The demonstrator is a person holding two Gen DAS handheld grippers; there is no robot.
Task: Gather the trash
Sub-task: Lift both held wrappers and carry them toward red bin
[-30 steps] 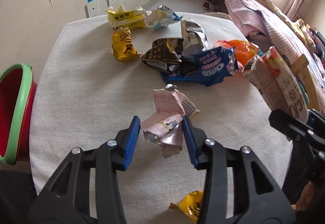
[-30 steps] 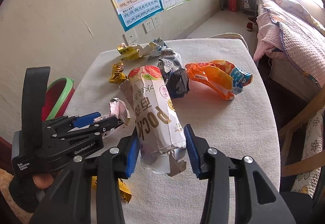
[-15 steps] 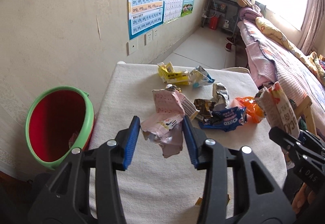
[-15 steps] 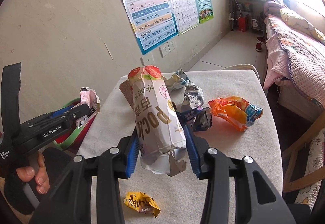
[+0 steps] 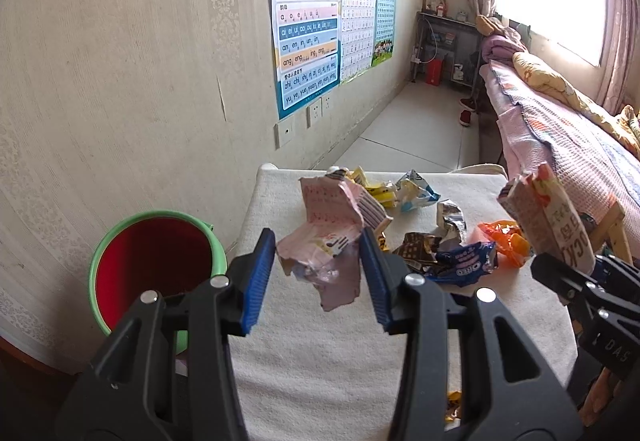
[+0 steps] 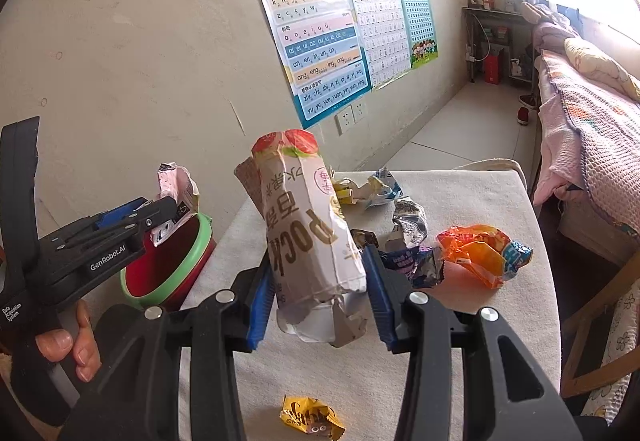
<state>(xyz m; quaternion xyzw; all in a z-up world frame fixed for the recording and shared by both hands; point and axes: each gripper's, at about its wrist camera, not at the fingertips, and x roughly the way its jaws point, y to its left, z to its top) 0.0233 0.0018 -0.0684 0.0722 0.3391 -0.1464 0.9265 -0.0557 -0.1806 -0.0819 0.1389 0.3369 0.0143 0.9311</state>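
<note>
My left gripper (image 5: 318, 275) is shut on a crumpled pink wrapper (image 5: 328, 229) and holds it in the air above the table's left side, near the red bucket with a green rim (image 5: 154, 265). In the right wrist view the left gripper (image 6: 160, 207) with the pink wrapper (image 6: 176, 185) hangs beside the bucket (image 6: 168, 265). My right gripper (image 6: 318, 295) is shut on a white Pocky snack bag (image 6: 308, 225), held upright above the table. That bag shows at the right of the left wrist view (image 5: 548, 217).
A cloth-covered table (image 6: 460, 321) holds a blue Oreo wrapper (image 5: 466, 267), an orange bag (image 6: 484, 253), a silver wrapper (image 6: 408, 225), yellow wrappers (image 5: 376, 189) at the far edge and a small yellow candy wrapper (image 6: 310, 417) near me. A bed (image 6: 592, 113) stands on the right.
Both grippers have risen from the table with their wrappers. The left gripper has swung left, bringing the red bucket into view beside it.
</note>
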